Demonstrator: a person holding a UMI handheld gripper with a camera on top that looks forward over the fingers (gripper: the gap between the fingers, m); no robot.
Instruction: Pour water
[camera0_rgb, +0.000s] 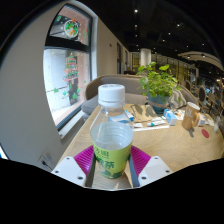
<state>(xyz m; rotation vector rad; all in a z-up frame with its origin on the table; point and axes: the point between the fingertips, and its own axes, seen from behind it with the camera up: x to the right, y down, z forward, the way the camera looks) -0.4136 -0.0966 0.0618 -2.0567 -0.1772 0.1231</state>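
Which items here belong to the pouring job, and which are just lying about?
Job: bottle with white cap, held between the gripper fingers.

Lying about: potted plant, books and small items on the table beyond. No receiving cup clearly visible.

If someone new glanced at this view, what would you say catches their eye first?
First the bottle, white-capped with a green label, standing upright between the gripper's pink-padded fingers, which appear to press on its sides. Next the leafy potted plant on the wooden table beyond it, with small items scattered around its pot. Off to the other side, a large window with a colourful round sticker brightens the wall.
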